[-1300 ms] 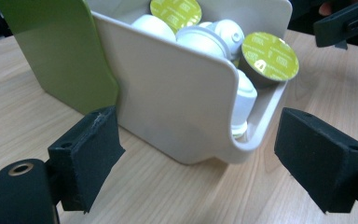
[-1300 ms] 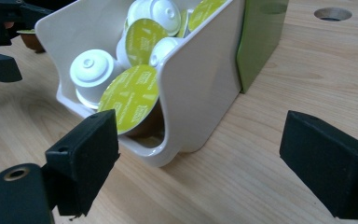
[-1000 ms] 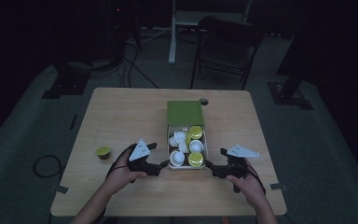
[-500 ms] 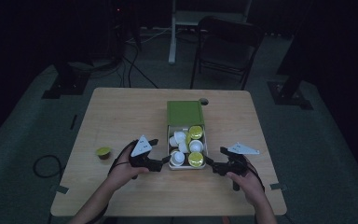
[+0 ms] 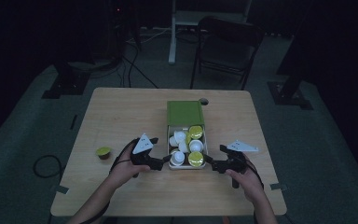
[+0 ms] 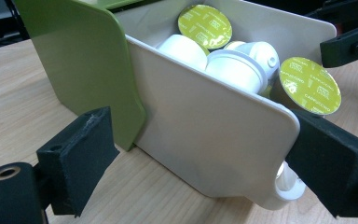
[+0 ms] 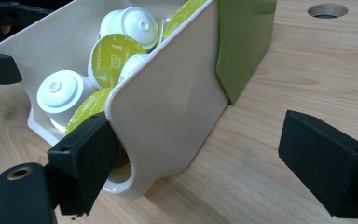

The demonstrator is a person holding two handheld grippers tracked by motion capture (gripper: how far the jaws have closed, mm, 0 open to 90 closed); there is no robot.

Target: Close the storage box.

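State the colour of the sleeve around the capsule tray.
Green sleeve, clearest in the left gripper view.

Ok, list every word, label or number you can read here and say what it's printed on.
"CAPPUCCINO" along the rim of the green foil lid of a capsule at the near end of the drawer, in the left gripper view.
Further rim print on that lid: too small to read.
Print on the other green lids: blurred, unreadable.
White capsules, green sleeve: no text.

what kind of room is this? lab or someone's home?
Likely a lab or recording studio, not a home: a lone wooden table on dim grey carpet, ringed by black equipment stands, floor cables and a folding chair.
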